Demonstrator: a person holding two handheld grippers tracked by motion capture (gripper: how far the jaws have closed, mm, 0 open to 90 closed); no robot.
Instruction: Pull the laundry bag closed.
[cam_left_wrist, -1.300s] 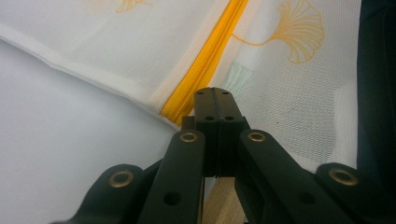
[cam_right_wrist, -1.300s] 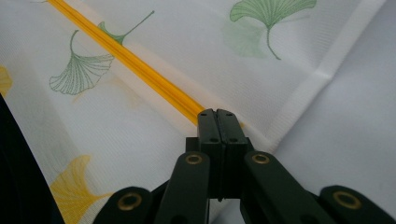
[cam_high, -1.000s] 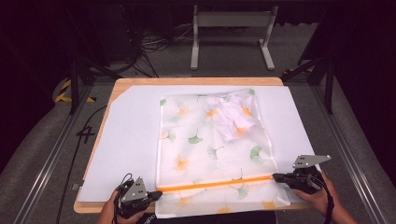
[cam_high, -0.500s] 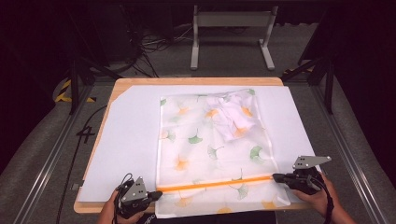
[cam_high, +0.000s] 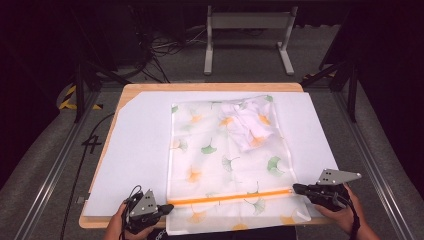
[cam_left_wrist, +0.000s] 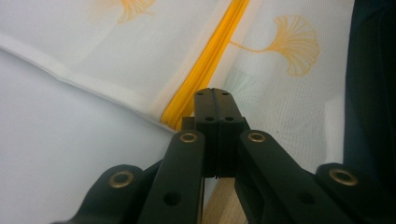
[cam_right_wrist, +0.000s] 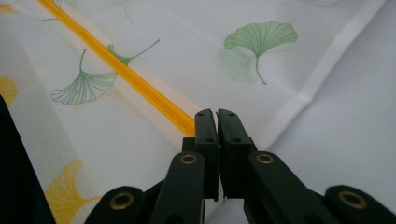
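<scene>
Two grippers, left gripper (cam_high: 167, 206) and right gripper (cam_high: 296, 188), clamp the mesh bag's (cam_high: 225, 165) orange zipper (cam_high: 230, 197) ends.

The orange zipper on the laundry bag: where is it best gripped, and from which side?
At its two ends. The orange zipper runs straight across the flat bag, so each gripper comes in level from its own side edge, left gripper and right gripper.

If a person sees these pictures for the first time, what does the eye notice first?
First the orange zipper, a bright line across the near end of the white mesh bag printed with green and orange leaves. The left gripper and right gripper sit shut at its two ends. A crumpled white cloth shows through the bag's far right part.
</scene>
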